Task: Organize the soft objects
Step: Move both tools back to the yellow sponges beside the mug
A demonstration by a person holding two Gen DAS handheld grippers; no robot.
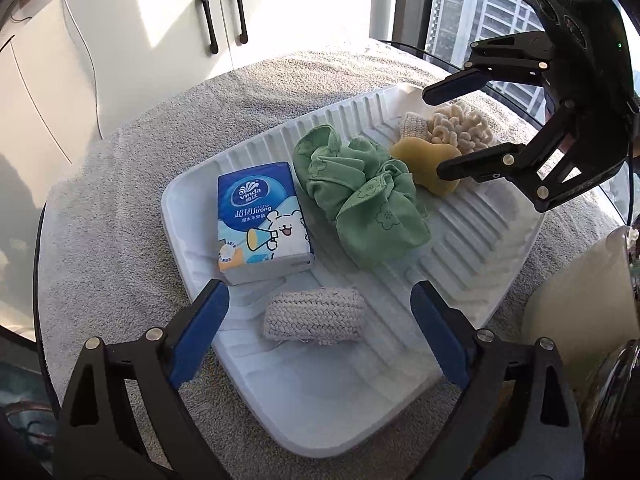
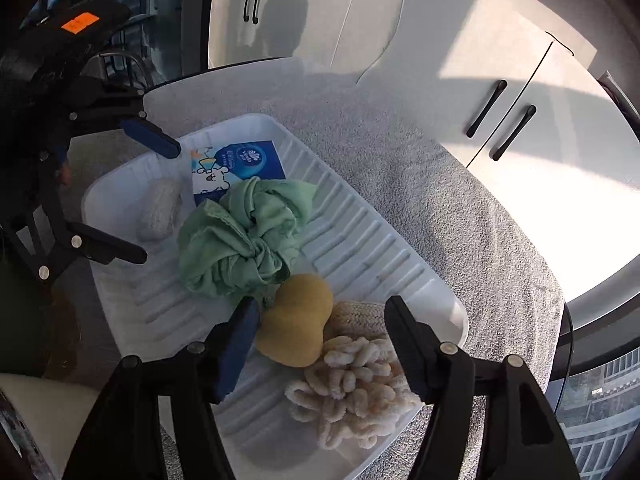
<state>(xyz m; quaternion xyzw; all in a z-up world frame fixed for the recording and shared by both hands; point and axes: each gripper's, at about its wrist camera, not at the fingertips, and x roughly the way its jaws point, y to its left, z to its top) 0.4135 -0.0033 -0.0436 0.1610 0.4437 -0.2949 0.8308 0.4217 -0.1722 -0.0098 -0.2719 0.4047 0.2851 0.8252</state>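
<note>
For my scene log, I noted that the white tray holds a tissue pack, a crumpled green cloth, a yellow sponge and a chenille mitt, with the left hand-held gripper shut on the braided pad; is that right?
Not quite: the left hand-held gripper is open, its fingers either side of the braided pad, as the left wrist view shows. The rest stands.

Strong daylight enters from the window (image 1: 460,4), falling in bright patches across the white cabinet doors (image 1: 160,12) beside it, nearly washed out in the right wrist view. A person-shaped shadow lies on the cabinet doors there, above the white tray (image 2: 280,128). Both fisheye views bend straight lines and darken toward the corners; focus is sharp around the tray.
</note>
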